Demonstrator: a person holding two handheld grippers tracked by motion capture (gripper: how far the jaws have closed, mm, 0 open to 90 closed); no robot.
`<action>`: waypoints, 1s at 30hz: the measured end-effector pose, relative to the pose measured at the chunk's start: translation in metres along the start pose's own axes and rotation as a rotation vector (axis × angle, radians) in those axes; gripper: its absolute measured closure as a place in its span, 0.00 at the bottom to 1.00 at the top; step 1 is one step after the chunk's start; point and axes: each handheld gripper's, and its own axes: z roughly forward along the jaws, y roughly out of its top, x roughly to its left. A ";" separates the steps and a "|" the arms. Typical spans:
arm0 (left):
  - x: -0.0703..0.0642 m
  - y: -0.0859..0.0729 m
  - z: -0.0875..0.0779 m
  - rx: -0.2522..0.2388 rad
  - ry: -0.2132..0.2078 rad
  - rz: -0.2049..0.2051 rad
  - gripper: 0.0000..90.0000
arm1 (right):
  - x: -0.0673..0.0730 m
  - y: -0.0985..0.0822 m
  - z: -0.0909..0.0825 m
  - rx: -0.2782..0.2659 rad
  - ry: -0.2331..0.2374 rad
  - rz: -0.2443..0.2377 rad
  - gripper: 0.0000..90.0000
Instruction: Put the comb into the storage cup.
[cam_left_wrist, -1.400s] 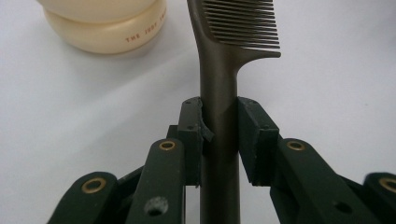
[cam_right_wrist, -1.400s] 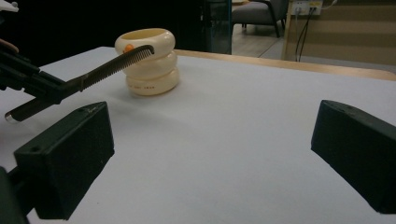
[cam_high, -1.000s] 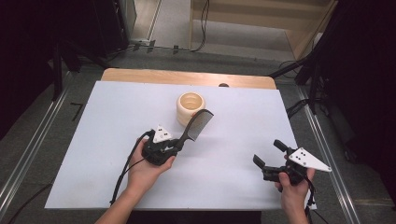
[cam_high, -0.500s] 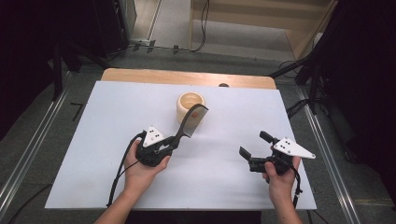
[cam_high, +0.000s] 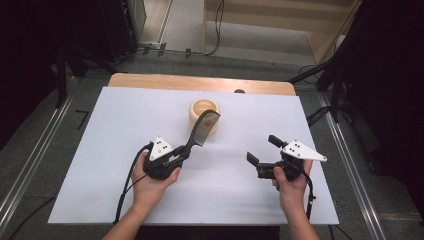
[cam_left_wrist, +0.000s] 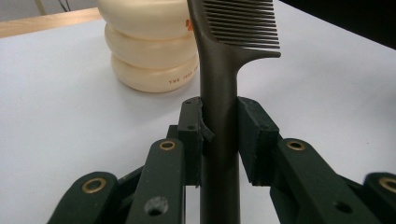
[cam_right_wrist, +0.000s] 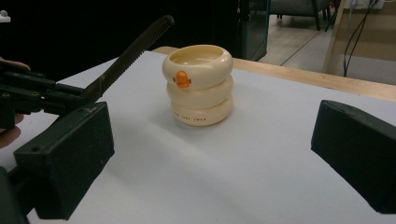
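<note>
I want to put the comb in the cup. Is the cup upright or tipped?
Upright: the cup stands on its base on the table, open mouth facing up.

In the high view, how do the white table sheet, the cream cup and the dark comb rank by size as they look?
1. White table sheet.
2. and 3. Comb and cream cup: alike in area; the comb is longer but thinner and raised, so unsure.

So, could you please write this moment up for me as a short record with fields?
surface: white table
left gripper: jaws shut on the handle of a dark comb, teeth end raised toward the cup
cup: cream ringed cup with an orange duck mark, upright, open top
right gripper: jaws wide open, holding nothing, facing the cup
comb and cup: contact cannot be told
</note>
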 end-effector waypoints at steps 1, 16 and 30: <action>0.000 0.000 0.000 0.001 0.000 0.000 0.80 | 0.001 0.001 0.001 0.000 0.004 0.003 0.00; 0.001 0.000 -0.003 -0.034 0.007 -0.010 0.80 | 0.016 0.014 0.028 0.016 0.055 0.027 0.00; -0.003 0.001 -0.005 -0.055 0.006 -0.006 0.80 | 0.031 0.027 0.054 0.017 0.117 0.071 0.00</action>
